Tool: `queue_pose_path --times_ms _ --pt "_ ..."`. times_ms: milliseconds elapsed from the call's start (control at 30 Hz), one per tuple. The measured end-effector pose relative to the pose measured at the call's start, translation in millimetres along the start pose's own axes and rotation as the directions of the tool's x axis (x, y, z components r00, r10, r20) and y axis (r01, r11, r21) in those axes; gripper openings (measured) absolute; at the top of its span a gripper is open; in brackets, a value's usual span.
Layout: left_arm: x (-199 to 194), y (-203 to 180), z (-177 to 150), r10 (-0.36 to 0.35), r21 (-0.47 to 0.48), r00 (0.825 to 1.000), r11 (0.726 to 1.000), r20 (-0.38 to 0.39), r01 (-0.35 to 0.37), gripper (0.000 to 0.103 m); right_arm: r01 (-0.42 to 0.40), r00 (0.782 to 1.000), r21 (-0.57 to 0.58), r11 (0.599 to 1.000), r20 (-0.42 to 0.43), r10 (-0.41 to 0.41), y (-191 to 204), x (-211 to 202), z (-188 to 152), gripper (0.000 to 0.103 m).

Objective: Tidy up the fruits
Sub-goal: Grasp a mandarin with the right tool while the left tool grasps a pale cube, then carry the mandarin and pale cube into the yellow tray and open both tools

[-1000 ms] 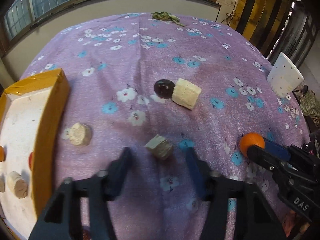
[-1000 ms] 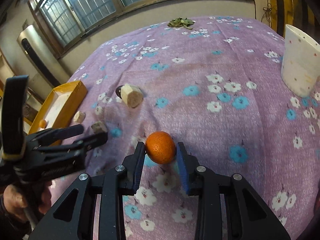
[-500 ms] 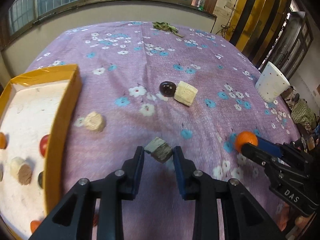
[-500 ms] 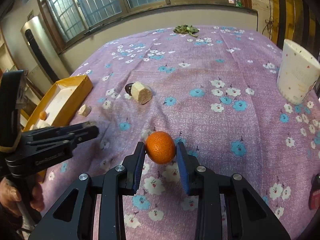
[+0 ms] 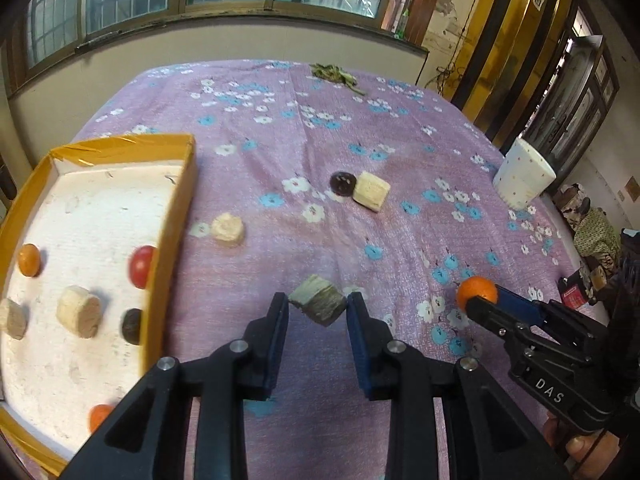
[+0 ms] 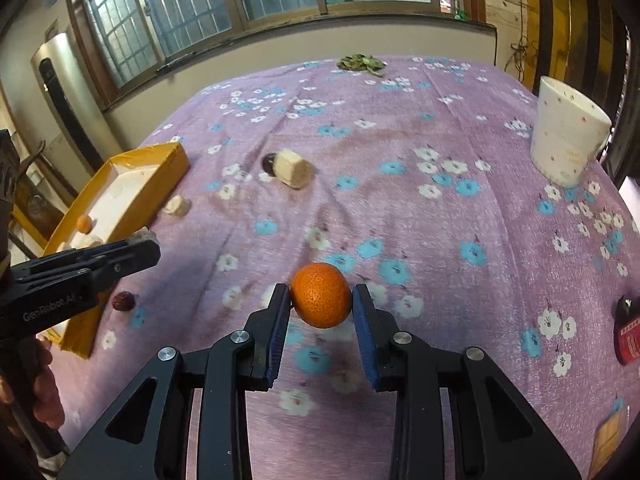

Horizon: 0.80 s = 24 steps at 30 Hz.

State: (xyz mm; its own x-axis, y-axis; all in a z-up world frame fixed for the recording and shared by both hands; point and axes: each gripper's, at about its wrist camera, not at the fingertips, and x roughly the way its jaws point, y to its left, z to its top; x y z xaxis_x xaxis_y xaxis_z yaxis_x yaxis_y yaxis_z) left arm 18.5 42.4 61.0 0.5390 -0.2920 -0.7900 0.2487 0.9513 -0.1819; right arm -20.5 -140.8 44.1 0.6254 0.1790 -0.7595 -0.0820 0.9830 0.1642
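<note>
My left gripper (image 5: 318,306) is shut on a greyish-tan fruit chunk (image 5: 318,305) and holds it above the purple flowered cloth. My right gripper (image 6: 321,298) is shut on an orange (image 6: 321,300), also lifted; the orange also shows in the left wrist view (image 5: 476,290). A yellow-rimmed tray (image 5: 176,216) at the left holds several small fruits and pale chunks. On the cloth lie a pale round chunk (image 5: 227,230), a dark plum (image 5: 343,182) and a pale block (image 5: 372,191) touching it.
A white spotted cup (image 6: 568,140) stands at the right. A small red fruit (image 6: 122,301) lies by the tray's near corner. Green leaves (image 6: 360,63) lie at the far edge. A red object (image 6: 628,336) sits at the right edge.
My left gripper closed on the greyish chunk and lifted it off the cloth. Both grippers rose, so the views show more of the table. The right gripper kept its hold on the orange.
</note>
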Motion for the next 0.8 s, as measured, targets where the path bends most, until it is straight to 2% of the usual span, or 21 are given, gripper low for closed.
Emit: queue_pose_path --times_ms 333,533,800 --pt "-30 53 7 0.037 -0.057 0.998 0.998 0.056 -0.034 0.032 -0.086 0.996 -0.122 0.989 0.021 0.089 83 11 31 0.031" --pt "-43 98 10 0.096 -0.107 0.992 0.990 0.080 -0.087 0.032 -0.158 0.987 -0.180 0.971 0.000 0.161 137 28 48 0.031" --pt "-50 159 18 0.174 -0.169 0.981 0.973 0.087 -0.158 0.032 -0.209 0.978 -0.234 0.949 -0.036 0.207 192 56 69 0.031"
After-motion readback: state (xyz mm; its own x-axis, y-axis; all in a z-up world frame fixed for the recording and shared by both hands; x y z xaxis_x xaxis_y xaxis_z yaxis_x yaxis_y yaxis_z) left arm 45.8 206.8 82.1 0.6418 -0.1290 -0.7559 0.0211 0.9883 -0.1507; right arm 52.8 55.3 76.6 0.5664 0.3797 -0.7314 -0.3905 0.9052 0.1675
